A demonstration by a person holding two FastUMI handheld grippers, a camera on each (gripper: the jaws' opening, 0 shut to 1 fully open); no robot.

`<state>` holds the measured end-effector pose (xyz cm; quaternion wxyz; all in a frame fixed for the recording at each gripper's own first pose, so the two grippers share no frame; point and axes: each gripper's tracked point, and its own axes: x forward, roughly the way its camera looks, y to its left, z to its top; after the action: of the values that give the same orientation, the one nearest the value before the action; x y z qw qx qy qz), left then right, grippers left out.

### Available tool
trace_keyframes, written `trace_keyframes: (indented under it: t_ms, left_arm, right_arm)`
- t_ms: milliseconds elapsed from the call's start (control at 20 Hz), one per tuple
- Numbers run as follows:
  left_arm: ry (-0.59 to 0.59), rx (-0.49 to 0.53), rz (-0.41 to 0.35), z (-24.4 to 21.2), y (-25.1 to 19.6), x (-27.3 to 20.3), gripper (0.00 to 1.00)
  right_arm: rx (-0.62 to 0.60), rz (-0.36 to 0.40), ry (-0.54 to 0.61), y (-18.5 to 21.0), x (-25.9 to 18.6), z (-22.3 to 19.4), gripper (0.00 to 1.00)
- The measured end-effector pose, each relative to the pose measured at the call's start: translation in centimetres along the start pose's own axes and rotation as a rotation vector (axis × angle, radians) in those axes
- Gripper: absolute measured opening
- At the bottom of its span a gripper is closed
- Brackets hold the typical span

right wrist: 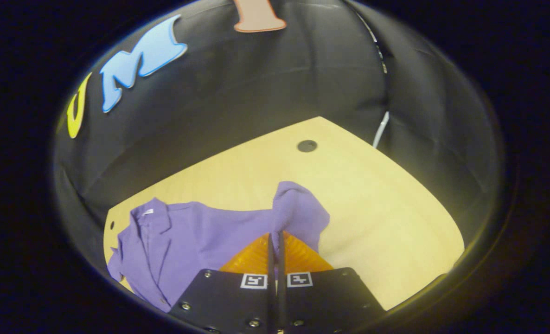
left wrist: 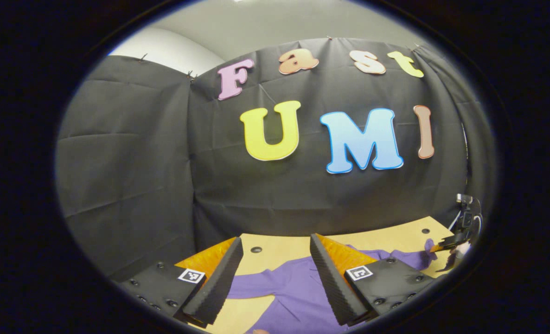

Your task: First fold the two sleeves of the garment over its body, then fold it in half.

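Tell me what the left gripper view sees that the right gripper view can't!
The left gripper view shows its own gripper with jaws spread wide above the shirt, and the other gripper far off at the sleeve end. The right gripper view shows its jaws closed on a raised purple sleeve, plus the shirt's collar. Both show the purple shirt lying on the wooden table.

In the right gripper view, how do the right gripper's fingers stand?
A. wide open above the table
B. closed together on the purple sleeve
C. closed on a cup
B: the right gripper has its fingers pressed together, pinching the purple sleeve of the shirt.
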<state>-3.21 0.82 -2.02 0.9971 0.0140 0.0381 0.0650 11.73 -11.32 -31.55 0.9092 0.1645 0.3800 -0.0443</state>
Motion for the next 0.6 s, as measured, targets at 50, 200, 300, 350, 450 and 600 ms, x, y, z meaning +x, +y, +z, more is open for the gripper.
trace_keyframes:
  t_ms: [50,200,300,350,450,600]
  left_arm:
    - [0.004,-0.006,0.012,-0.3,1.3,-0.3,0.95]
    - [0.013,-0.021,0.046,-1.2,5.4,-1.0,0.95]
    - [0.021,-0.026,0.074,-1.9,8.1,-1.5,0.95]
    - [0.026,-0.028,0.088,-2.2,9.4,-1.8,0.95]
    - [0.037,-0.034,0.116,-3.1,12.6,-1.9,0.95]
    - [0.053,-0.029,0.160,-4.3,17.2,-2.3,0.95]
  right_arm:
    - [-0.028,0.040,-0.004,3.3,0.0,0.0,0.01]
    - [-0.079,0.135,0.000,11.3,-0.3,-0.9,0.01]
    - [-0.107,0.180,0.005,16.0,-0.5,-1.9,0.01]
    - [-0.122,0.199,0.011,18.2,-0.4,-2.6,0.01]
    - [-0.146,0.235,0.028,22.4,-0.5,-3.9,0.01]
    - [-0.181,0.281,0.050,28.0,-0.6,-6.5,0.01]
